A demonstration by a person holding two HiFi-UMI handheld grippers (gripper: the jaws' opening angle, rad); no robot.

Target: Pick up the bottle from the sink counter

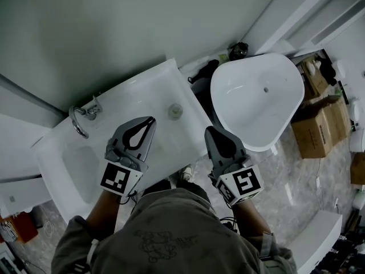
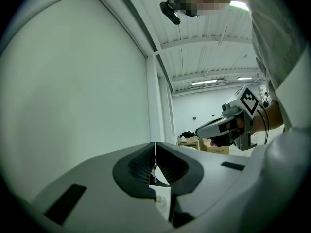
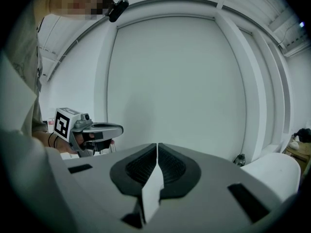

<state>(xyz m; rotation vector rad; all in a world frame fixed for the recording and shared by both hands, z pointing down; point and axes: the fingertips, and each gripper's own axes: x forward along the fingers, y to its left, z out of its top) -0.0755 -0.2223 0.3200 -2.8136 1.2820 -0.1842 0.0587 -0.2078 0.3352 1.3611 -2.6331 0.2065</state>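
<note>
White worktop point(image 1: 142, 90) carries only a tap point(image 1: 78, 121) and drain point(image 1: 175, 111). No bottle shows plainly, though a small dark thing point(image 1: 238, 50) by the wall past its far right corner may be it. The left claw point(image 1: 150, 120) and right claw point(image 1: 208, 130) hover pressed together and empty, so the pickup is not begun.

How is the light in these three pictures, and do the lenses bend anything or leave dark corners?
Head view: dim, even light, soft sheen on the white tub. Left gripper view: strong fisheye, black corners, bright ceiling lamps. Right gripper view: same black corners; the wall pillar curves.
</note>
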